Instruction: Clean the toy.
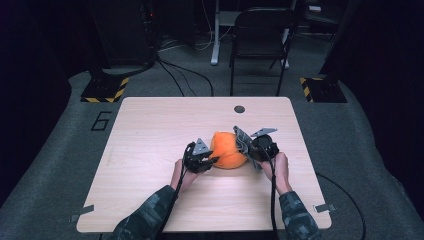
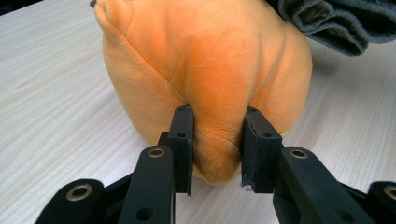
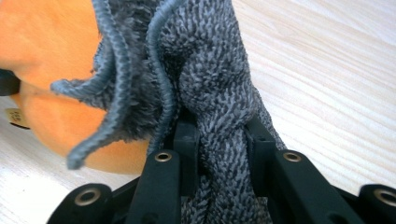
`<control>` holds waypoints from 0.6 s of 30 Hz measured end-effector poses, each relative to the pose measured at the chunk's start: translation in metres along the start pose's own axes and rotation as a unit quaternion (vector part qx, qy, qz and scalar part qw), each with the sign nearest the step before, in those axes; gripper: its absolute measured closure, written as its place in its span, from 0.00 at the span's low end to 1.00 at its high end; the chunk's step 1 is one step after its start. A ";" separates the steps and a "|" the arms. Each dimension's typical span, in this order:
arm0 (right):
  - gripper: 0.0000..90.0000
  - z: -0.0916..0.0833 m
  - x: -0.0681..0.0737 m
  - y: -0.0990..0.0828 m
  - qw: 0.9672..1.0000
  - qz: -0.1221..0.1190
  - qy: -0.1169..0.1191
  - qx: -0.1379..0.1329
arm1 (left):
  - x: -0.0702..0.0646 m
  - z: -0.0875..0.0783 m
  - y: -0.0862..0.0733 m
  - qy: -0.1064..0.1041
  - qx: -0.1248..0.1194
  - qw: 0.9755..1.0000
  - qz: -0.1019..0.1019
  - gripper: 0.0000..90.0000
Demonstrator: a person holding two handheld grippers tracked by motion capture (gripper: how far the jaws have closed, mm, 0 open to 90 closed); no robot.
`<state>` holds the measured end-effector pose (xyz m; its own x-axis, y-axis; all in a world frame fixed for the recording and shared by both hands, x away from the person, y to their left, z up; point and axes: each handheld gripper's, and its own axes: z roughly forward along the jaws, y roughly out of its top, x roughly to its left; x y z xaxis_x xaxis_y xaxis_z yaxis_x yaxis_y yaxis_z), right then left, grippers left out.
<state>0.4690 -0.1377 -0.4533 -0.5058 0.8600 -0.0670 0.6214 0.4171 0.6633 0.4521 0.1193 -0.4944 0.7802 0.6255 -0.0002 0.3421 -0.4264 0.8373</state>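
Note:
An orange plush toy [image 1: 228, 149] sits mid-table between both hands. My left gripper [image 1: 212, 161] is at its left side. In the left gripper view my left gripper [image 2: 217, 149] is shut on a bulging fold of the orange plush toy [image 2: 205, 70]. My right gripper [image 1: 248, 150] is at the toy's right side. In the right gripper view my right gripper [image 3: 223, 149] is shut on a bunched grey towel [image 3: 210, 84], which hangs against the orange plush toy [image 3: 42, 51]. A corner of the grey towel [image 2: 336, 21] shows behind the toy.
The wooden table [image 1: 150, 130] has a round cable hole [image 1: 239, 109] near its far edge. A black folding chair [image 1: 260, 40] stands beyond the table. Hazard-striped stand bases [image 1: 105, 90] sit on the grey floor at both far corners.

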 end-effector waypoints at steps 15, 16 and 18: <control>0.80 0.020 -0.011 -0.014 0.999 0.012 -0.024 0.043 | 0.002 0.000 -0.001 -0.001 -0.002 1.000 -0.002 0.76; 0.80 0.027 -0.012 -0.018 0.998 0.015 -0.025 0.057 | 0.003 0.000 -0.001 0.001 -0.003 1.000 0.000 0.76; 0.80 0.037 -0.012 -0.024 0.997 0.020 -0.027 0.070 | 0.004 0.000 -0.001 -0.001 -0.002 1.000 0.001 0.75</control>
<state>0.4825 -0.1476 -0.4961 -0.4494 0.8893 -0.0849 0.7196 0.4167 0.5554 0.4548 0.1223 -0.4950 0.7820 0.6232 0.0014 0.3381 -0.4262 0.8391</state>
